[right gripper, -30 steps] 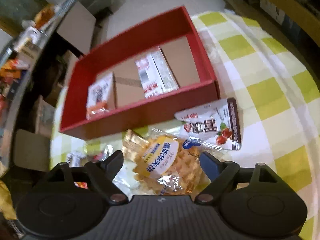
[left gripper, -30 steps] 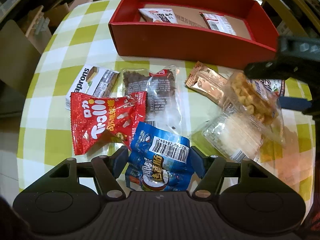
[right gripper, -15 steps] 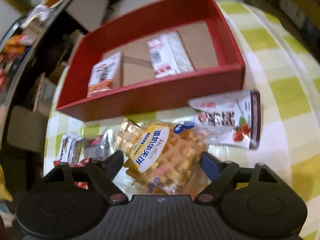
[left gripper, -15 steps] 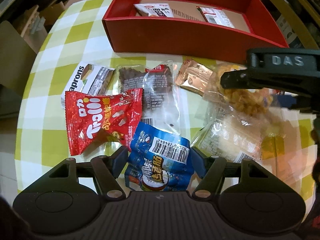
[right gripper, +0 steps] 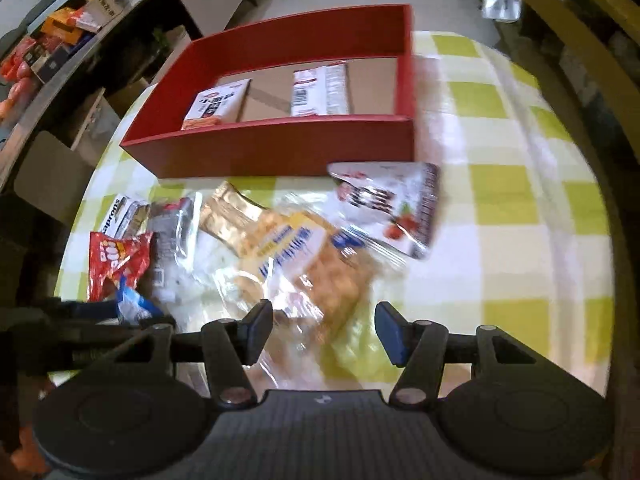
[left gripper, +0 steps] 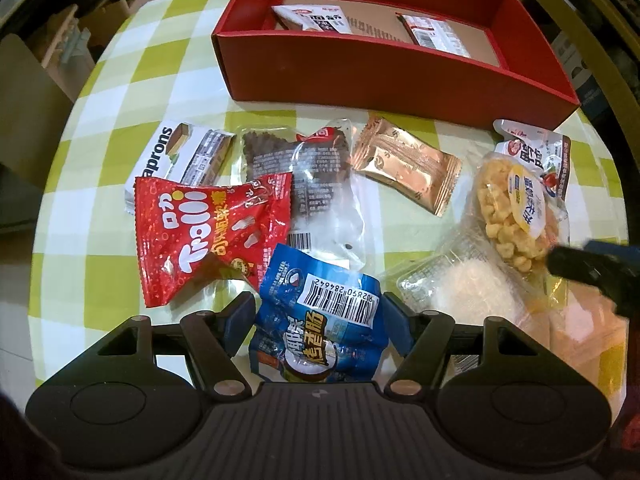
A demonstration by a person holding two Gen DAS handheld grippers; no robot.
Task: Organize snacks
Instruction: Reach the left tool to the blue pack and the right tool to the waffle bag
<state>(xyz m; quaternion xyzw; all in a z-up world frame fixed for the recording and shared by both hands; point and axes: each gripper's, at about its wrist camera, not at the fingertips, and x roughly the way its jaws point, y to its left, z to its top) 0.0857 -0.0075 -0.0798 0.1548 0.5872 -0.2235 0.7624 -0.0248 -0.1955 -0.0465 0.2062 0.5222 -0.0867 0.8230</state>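
right tool (right gripper: 324,330) has just been narrowing around the waffle pack (right gripper: 316,264), seemingly not gripping; it drew back from the red box (right gripper: 280,152).

Red box (left gripper: 384,76), green-white check cloth (left gripper: 120,120), red Trolli bag (left gripper: 208,232), blue pkt (left gripper: 320,328), copper sachet (left gripper: 404,164).

- box (left gripper: 384,68) sits at the far side of the table (left gripper: 120,92), two packets (left gripper: 310,20) lying inside it
- rest of the snacks are spread just in front of the box
- Trolli bag (left gripper: 208,236) overlaps the wafer pack (left gripper: 176,156) behind it
- foil packet (left gripper: 406,164) is mid-row, puffed-corn bag (left gripper: 512,216) to its right
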